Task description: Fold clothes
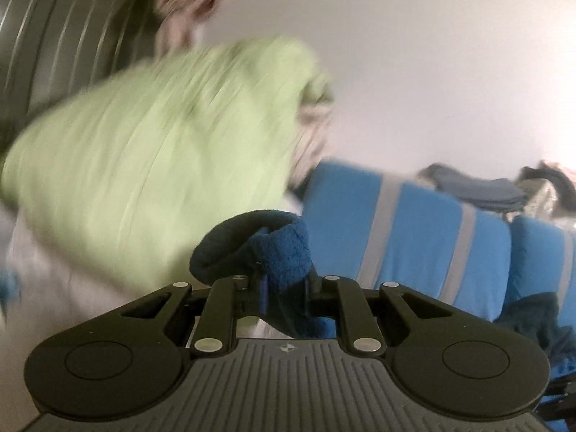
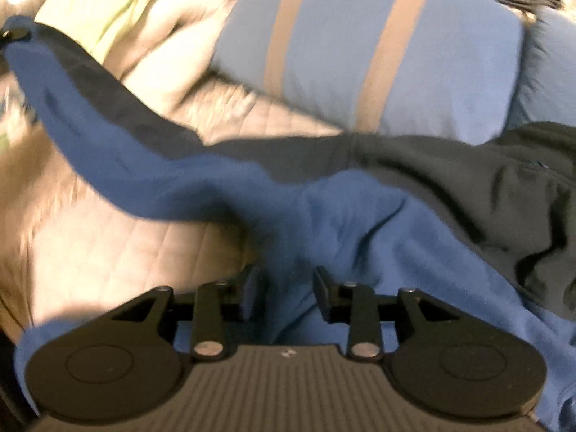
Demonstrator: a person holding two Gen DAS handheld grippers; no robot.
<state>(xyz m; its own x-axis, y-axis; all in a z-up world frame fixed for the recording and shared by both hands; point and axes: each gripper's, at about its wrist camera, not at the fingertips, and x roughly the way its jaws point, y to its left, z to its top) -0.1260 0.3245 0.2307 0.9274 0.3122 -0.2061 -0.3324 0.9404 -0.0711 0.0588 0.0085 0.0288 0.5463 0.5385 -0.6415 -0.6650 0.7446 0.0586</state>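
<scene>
1. Blue fuzzy cloth is pinched tight in the left tongs [image 1: 284, 288]. It is a bunched bit of the fleece top [image 1: 273, 248], and it sticks up past the tips.
2. Right tongs [image 2: 286, 297] have their two tips apart, with a gap between them. Blue fleece [image 2: 324, 223] lies right under and in front of them, but I cannot tell if the tips touch it.
3. From the right tongs the fleece top spreads out ahead. One long sleeve [image 2: 72, 90] runs far off to the left, with a dark strip along its far edge. A dark part [image 2: 504, 187] lies to the right.
4. Under the top is a pale quilted cover [image 2: 108, 244].
5. Farther off, behind the top, sits a blue pillow [image 2: 342, 54] with grey stripes.
6. Left of that pillow, ahead of the left tongs, is a blurry green pillow [image 1: 162, 136].
</scene>
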